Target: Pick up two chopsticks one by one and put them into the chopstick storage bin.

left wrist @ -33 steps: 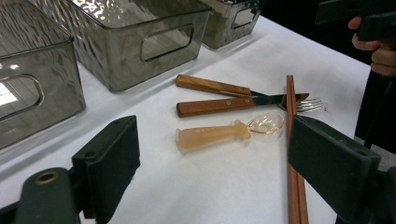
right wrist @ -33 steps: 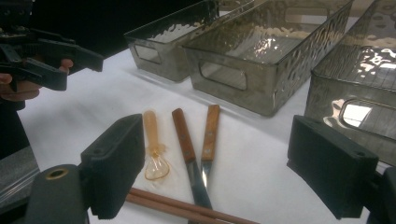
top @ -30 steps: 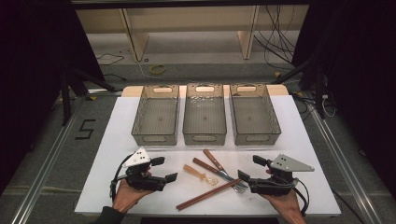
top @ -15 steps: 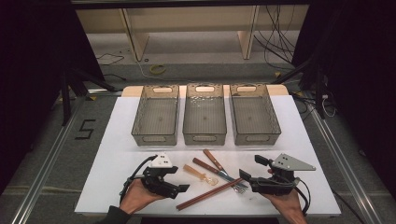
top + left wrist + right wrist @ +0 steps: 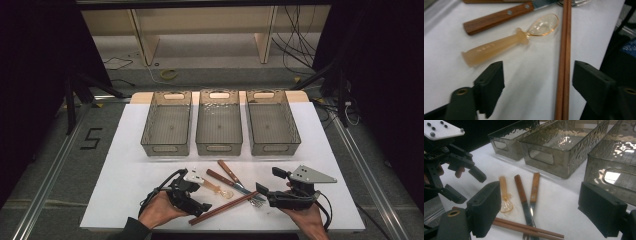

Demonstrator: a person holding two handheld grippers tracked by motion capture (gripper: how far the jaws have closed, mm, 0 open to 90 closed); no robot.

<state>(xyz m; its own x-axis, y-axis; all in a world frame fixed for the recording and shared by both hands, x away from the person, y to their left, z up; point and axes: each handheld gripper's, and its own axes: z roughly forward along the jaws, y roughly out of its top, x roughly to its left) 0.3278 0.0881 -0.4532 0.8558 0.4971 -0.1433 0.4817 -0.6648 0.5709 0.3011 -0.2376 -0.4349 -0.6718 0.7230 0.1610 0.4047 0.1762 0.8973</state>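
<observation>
Chopsticks (image 5: 564, 60), a brown pair lying side by side on the white counter (image 5: 125, 175), run lengthwise straight ahead between the left hand-held gripper's (image 5: 537, 82) jaws, closer to the right-hand one. Those jaws have just been narrowing yet remain spread, pads clear of the wood. From above, the pair slants from near left to far right, its near end by the left hand-held gripper, plainly the closer one. Just left lies the amber spoon (image 5: 506, 42), beyond it the wooden-handled knife (image 5: 499, 17). Right hand-held gripper (image 5: 537, 212) gapes, nothing held.

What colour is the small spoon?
Translucent amber: the spoon shows best in the left gripper view.
</observation>
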